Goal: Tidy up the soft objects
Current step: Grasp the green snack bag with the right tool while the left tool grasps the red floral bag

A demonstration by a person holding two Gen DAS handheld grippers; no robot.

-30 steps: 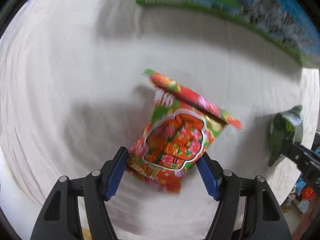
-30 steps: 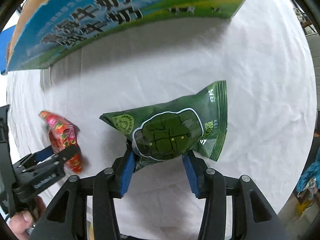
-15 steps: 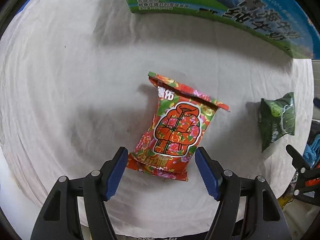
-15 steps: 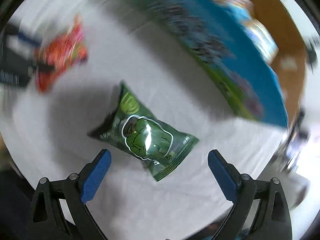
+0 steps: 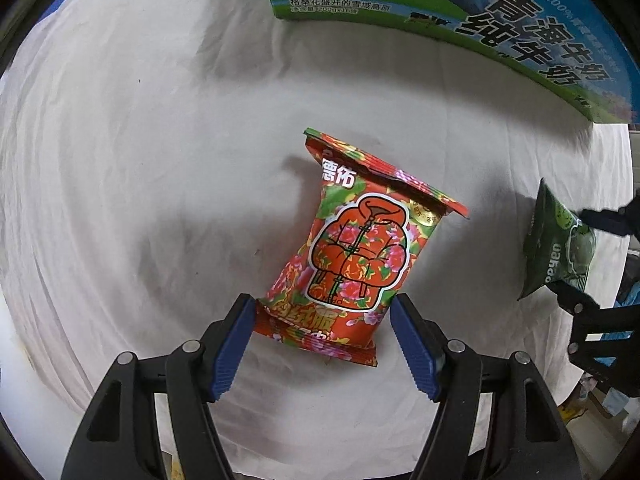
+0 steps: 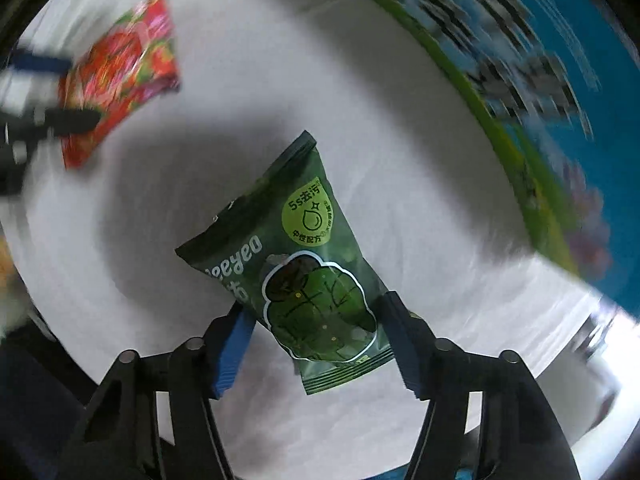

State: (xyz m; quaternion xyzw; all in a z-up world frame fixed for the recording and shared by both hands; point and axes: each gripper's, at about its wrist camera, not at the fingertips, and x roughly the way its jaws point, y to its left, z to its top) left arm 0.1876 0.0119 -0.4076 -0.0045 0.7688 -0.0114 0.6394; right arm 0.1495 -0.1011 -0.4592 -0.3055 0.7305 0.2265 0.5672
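A red flowered soft pack [image 5: 356, 248] lies flat on the white cloth [image 5: 140, 160]. My left gripper [image 5: 324, 336] is open, its blue pads on either side of the pack's near end without pressing it. A dark green soft pack [image 6: 312, 272] lies on the cloth in the right wrist view, and my right gripper [image 6: 316, 344] is closed in around its lower end, pads touching both sides. The green pack also shows at the right edge of the left wrist view [image 5: 560, 240], and the red pack shows blurred at the upper left of the right wrist view [image 6: 120, 80].
A large blue and green milk carton box [image 5: 480, 12] stands along the far side of the cloth; it also shows in the right wrist view [image 6: 540, 80]. The cloth's edge drops off at the right [image 5: 600, 340].
The left gripper let go of the red pack and stays open around it. The right gripper released the green pack, turned, opened wide, then closed in on its lower end.
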